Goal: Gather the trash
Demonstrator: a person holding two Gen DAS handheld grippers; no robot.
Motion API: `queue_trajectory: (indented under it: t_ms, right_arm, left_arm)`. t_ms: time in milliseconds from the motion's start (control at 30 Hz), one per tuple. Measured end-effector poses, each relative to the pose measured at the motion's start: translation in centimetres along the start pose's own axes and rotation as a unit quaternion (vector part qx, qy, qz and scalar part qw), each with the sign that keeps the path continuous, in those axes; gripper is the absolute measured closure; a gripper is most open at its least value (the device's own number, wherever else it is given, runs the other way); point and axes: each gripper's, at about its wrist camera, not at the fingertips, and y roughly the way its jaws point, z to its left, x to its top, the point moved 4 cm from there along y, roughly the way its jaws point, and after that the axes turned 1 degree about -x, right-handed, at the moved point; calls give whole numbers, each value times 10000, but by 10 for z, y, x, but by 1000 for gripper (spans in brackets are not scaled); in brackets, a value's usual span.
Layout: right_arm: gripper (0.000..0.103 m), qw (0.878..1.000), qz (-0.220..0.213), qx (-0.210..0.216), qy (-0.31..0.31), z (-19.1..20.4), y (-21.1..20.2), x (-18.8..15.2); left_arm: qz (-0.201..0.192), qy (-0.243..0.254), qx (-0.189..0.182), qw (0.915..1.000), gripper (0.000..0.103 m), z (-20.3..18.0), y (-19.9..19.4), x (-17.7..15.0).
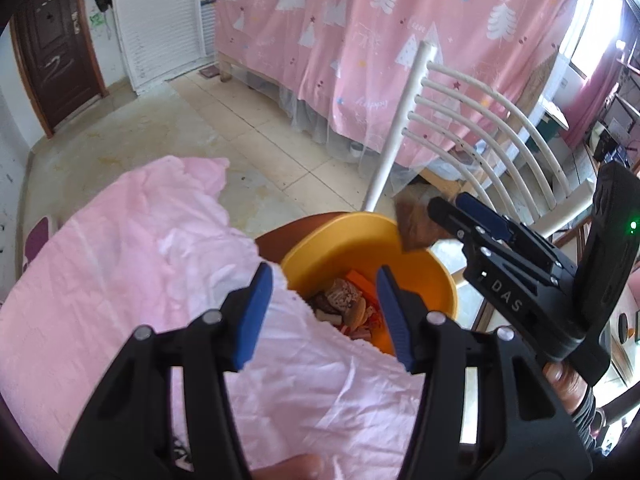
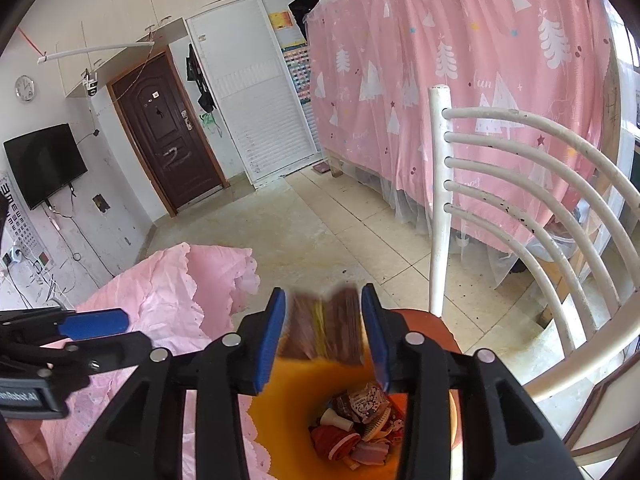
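Note:
An orange bin [image 1: 352,248] [image 2: 280,384] stands at the edge of a pink cloth [image 1: 140,260], with several wrappers and scraps [image 1: 344,308] [image 2: 360,424] at its bottom. My left gripper [image 1: 324,276] hangs open right over the bin, nothing between its blue pads. My right gripper [image 2: 324,292] [image 1: 446,202] is over the bin's far rim. A brown wrapper [image 2: 324,328] [image 1: 416,228] sits between its pads, smeared by motion while the pads look sharp. The pads stand a little apart from it, so this gripper is open.
A white slatted chair back [image 1: 480,128] [image 2: 520,184] rises just behind the bin. Beyond it hangs a pink bed curtain [image 1: 400,40]. Tiled floor [image 2: 300,220] runs to a dark door [image 2: 168,132]. A hand [image 1: 564,384] holds the right gripper's handle.

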Motion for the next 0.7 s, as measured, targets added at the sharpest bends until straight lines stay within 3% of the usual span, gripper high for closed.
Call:
queue_trajectory:
  t_ms: [200,400,700]
  right_arm:
    - [53,9999,-9,-69,-92,15,-1,1]
    - [45,9995,-63,-31,-306,45,-8,4]
    - [19,9955,-243,286,-867,121,-27,9]
  left_arm:
    - [-303,-203,196,9991,52,24,-32,-11]
    - [-573,-427,337,9969,51,50,-60,-23]
    - [-1066,-771,684,9889,49,100,-107,-46]
